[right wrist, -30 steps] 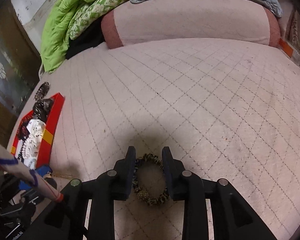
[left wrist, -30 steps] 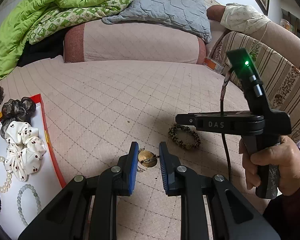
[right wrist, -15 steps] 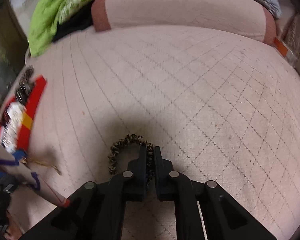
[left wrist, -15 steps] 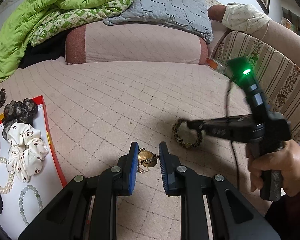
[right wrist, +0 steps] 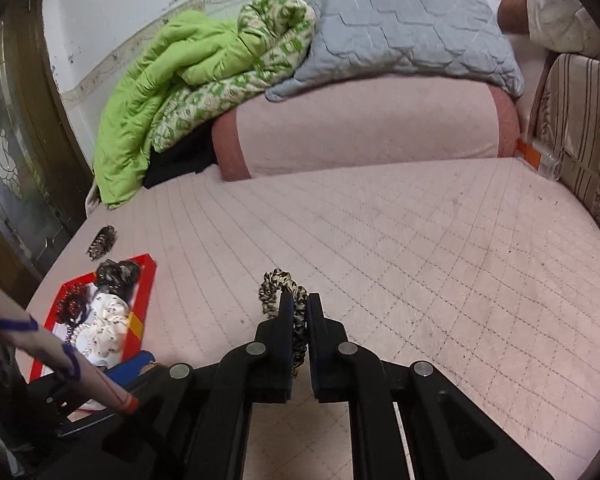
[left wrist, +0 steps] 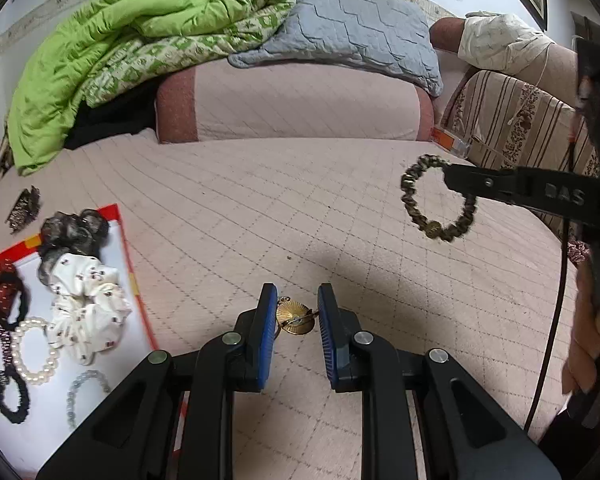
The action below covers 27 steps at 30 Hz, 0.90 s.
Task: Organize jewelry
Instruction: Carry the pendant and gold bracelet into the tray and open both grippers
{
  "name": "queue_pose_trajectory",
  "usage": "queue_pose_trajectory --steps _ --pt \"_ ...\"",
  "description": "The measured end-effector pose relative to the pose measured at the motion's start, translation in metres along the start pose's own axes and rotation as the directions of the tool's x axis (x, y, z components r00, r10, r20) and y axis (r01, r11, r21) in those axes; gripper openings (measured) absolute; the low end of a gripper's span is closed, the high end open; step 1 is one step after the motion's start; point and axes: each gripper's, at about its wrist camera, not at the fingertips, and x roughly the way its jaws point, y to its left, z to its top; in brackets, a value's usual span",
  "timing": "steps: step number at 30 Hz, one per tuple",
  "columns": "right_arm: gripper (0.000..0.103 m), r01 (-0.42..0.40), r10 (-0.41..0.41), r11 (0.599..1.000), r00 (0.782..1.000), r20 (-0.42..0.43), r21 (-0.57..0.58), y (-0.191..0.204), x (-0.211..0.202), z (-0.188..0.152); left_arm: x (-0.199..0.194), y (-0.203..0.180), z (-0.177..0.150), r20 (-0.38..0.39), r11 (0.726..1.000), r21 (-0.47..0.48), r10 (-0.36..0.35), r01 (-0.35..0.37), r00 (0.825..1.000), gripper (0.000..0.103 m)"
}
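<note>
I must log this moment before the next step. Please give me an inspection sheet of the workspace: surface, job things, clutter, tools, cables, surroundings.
Surface: pink quilted bed cover, with small dark specks.
Job's things: leopard-print scrunchie lifted off the cover; gold fan-shaped pendant lying on the cover; red-rimmed tray holding a white scrunchie, a pearl bracelet and dark hair ties.
Clutter: dark hair claw beside the tray.
Tools: right tool shut on the scrunchie; left tool open, fingers either side of the pendant.
Cables: black cable hanging by the right tool.
Surroundings: green quilt, grey pillow, striped cushion.
</note>
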Motion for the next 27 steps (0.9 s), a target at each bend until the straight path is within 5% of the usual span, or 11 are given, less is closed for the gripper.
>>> queue_pose_trajectory --steps 14,27 --pt "0.007 -0.061 0.061 0.998 0.998 0.003 -0.020 0.053 -0.042 -0.039 -0.069 0.036 -0.005 0.093 0.997 -0.069 0.038 -0.032 0.995 0.020" --pt "0.007 -0.245 0.227 0.957 0.967 -0.119 -0.159 0.176 -0.022 -0.053 -0.131 0.155 -0.060 0.052 0.944 -0.298 0.166 -0.143 0.985 0.020"
